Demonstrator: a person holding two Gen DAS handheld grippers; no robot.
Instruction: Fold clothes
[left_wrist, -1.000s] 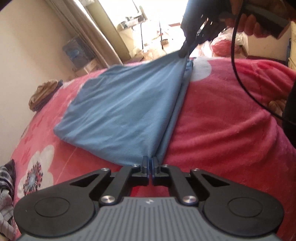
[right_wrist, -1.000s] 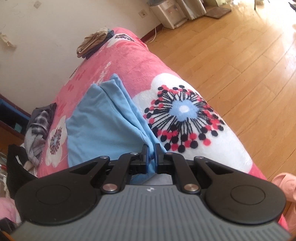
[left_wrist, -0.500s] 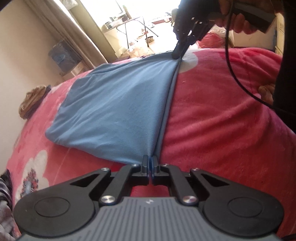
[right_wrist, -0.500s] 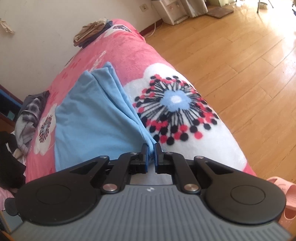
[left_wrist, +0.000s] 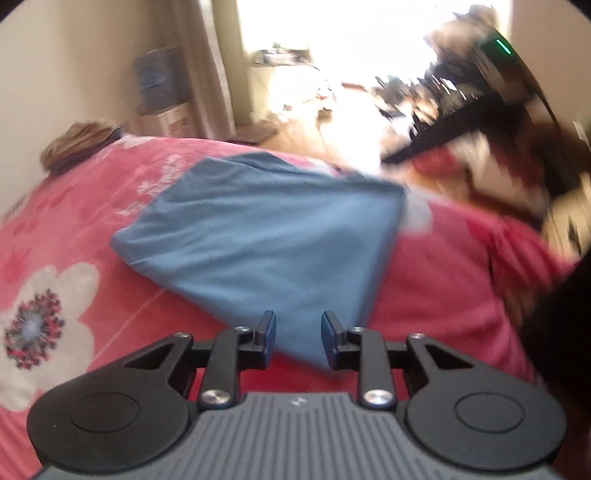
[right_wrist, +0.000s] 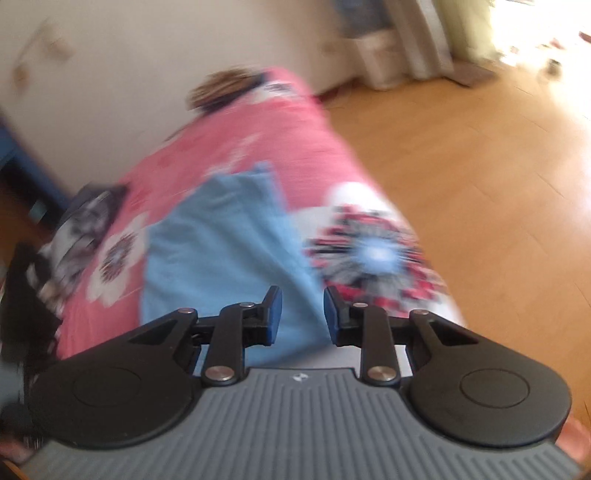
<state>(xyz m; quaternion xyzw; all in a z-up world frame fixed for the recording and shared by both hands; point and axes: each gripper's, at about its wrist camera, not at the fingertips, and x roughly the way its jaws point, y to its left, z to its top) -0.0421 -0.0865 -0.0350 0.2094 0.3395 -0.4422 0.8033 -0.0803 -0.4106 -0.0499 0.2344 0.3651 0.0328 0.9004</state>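
Hovering with both my left claw (left_wrist: 297, 338) and right claw (right_wrist: 302, 315) spread wide, empty, over the folded blue garment (left_wrist: 266, 236) at frame centre; next, I judge, comes regripping an edge.

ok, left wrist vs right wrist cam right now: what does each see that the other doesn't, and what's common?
Left wrist only: the bright window, the blue box by the curtain, and the right gripper as a dark blur at top right, its opening not readable there.

Right wrist only: the wooden floor, the large black, red and white flower print, and plaid clothes at the bed's left edge.

Both: the folded blue garment lying released on the pink floral blanket, a brown bundle at the far end, and each view's own gripper open, left gripper, right gripper.
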